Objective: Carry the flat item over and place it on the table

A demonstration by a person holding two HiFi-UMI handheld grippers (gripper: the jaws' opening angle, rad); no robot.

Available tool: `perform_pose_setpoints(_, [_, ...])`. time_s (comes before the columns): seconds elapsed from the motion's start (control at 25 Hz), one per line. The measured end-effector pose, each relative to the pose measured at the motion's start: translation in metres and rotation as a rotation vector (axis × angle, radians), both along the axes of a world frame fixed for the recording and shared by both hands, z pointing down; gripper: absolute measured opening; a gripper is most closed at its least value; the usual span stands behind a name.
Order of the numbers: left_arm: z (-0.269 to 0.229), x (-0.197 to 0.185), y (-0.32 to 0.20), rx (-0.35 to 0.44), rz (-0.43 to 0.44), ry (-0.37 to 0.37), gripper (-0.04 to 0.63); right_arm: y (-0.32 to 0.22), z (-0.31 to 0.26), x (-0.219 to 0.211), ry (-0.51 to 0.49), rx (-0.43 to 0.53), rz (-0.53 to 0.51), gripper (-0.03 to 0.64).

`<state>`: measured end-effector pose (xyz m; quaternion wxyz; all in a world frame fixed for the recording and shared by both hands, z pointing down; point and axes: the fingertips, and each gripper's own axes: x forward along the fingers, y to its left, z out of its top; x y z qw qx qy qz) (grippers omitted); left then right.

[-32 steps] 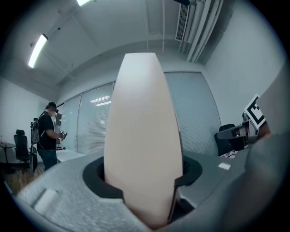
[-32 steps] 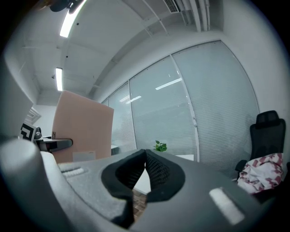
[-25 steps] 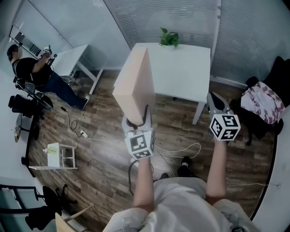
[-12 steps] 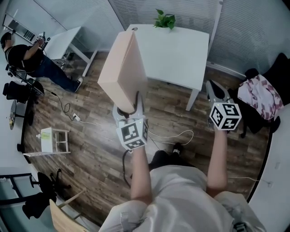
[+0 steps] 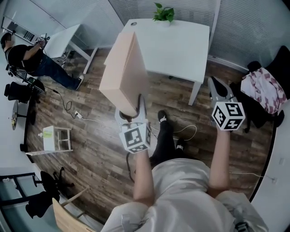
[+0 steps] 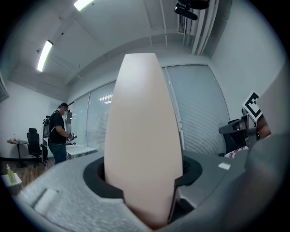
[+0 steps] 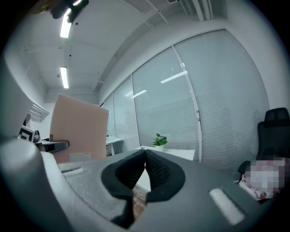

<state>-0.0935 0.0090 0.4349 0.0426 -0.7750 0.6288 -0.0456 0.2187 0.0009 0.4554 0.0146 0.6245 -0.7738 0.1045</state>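
The flat item point(image 5: 123, 72), a smooth pale-pink slab with rounded edges, stands on edge clamped between the left gripper's point(image 5: 130, 113) fingers, short of the white desk point(image 5: 181, 50) ahead. The right gripper's point(image 5: 215, 87) textured black fingers point(image 7: 158, 170) are pressed together, empty, arm outstretched; the slab's gripped end is hidden.

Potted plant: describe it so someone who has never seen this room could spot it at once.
Find the big white table at the top middle of the head view, against the blinds. At its far edge, next to the blinds, sits the small potted plant. Its green leaves stand out from the white tabletop and pale blinds around it.
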Motion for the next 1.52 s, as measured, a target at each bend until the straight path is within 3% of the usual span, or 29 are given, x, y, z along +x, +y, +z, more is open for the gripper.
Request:
perform_pose_setpoints(0.28, [0.013,0.000,-0.007,-0.026,0.001,0.016,0.272,-0.020,0.001,-0.006,0.002,0.005,-0.010,0.002])
perform_pose_setpoints(0.68, [0.007,-0.030,-0.043,-0.046,-0.042,-0.012,0.272,-0.077,0.009,-0.052,-0.012,-0.012,-0.082,0.002])
perform_pose_setpoints(0.96, [0.003,-0.025,-0.107,-0.022,-0.025,0.008,0.272,-0.127,0.003,-0.048,0.014,-0.019,-0.072,0.002])
perform_pose_setpoints(1.32, [0.009,0.000,-0.203,-0.061,0.065,0.033,0.272,-0.205,-0.007,-0.031,0.046,-0.018,-0.018,0.002])
perform_pose_setpoints(1.52, [-0.002,-0.002,-0.255,-0.042,0.102,0.058,0.272,-0.247,-0.015,-0.036,0.075,-0.026,-0.002,0.002])
